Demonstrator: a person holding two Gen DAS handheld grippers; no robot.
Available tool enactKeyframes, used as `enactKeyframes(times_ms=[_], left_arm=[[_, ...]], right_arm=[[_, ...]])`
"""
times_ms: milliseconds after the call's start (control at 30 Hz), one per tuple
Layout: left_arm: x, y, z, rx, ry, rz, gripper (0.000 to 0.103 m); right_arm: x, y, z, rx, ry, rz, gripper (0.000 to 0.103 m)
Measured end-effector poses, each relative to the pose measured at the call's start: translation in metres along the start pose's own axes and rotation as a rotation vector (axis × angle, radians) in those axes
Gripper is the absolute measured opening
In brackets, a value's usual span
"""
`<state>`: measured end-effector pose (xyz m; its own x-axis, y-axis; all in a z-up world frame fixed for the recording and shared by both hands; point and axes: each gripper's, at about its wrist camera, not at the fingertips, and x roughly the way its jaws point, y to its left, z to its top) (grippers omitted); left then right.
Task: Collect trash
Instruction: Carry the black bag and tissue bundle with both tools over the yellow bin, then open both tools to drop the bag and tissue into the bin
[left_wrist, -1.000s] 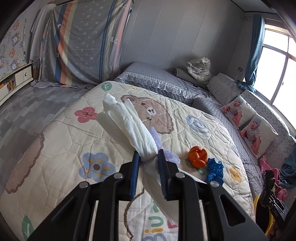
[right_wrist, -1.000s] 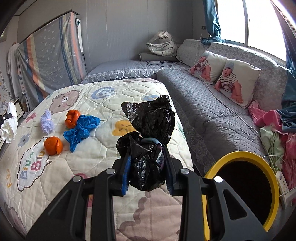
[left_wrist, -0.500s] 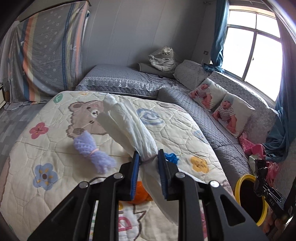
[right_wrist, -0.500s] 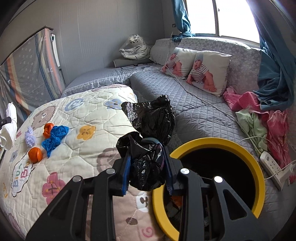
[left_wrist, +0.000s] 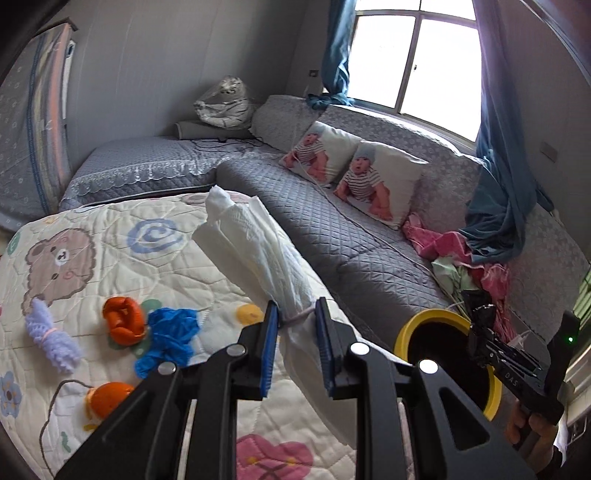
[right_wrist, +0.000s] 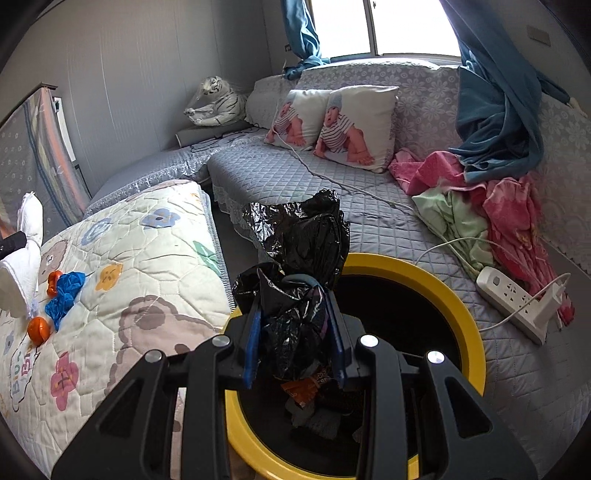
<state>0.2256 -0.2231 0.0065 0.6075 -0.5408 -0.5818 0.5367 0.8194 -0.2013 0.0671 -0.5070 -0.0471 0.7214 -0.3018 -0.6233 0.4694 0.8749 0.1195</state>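
My left gripper (left_wrist: 295, 325) is shut on a white rolled tissue bundle (left_wrist: 255, 243), held above the patterned quilt (left_wrist: 110, 258). My right gripper (right_wrist: 293, 325) is shut on a crumpled black plastic bag (right_wrist: 303, 236), held over the near rim of the yellow-rimmed bin (right_wrist: 458, 317); the bin (left_wrist: 410, 328) also shows in the left wrist view, with the right gripper (left_wrist: 480, 325) above it. On the quilt lie an orange wad (left_wrist: 123, 319), a blue wad (left_wrist: 170, 339), a purple bundle (left_wrist: 51, 336) and another orange piece (left_wrist: 107, 402).
A grey quilted sofa (right_wrist: 295, 173) runs behind the bin, with two baby-print cushions (right_wrist: 332, 118), pink and green cloths (right_wrist: 480, 206), a blue curtain (right_wrist: 495, 110) and a white power strip (right_wrist: 513, 299). Some trash lies inside the bin (right_wrist: 306, 398).
Both grippers swung right toward the bin. The right gripper with the black bag moved from over the quilt to above the bin's opening. Both stayed shut on their loads.
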Motion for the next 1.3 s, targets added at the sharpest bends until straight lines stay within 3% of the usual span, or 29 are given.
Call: enactKeyframes(times_ms=[400,700,1300], left_arm=[[0.059,-0.091,-0.009,0.120,0.097,-0.163,0.019],[0.085,-0.147,-0.019,0.186,0.136,-0.235,0.019],[0.111,-0.184,-0.026,0.231,0.180,-0.278,0.019]], right_arm=[[0.007,-0.041,-0.020,0.067,0.047,-0.057,0.029],[0.011,-0.058,-0.030,0.096,0.064,-0.063,0.029],[0.020,-0.073,-0.036,0.115,0.083,-0.061,0.030]])
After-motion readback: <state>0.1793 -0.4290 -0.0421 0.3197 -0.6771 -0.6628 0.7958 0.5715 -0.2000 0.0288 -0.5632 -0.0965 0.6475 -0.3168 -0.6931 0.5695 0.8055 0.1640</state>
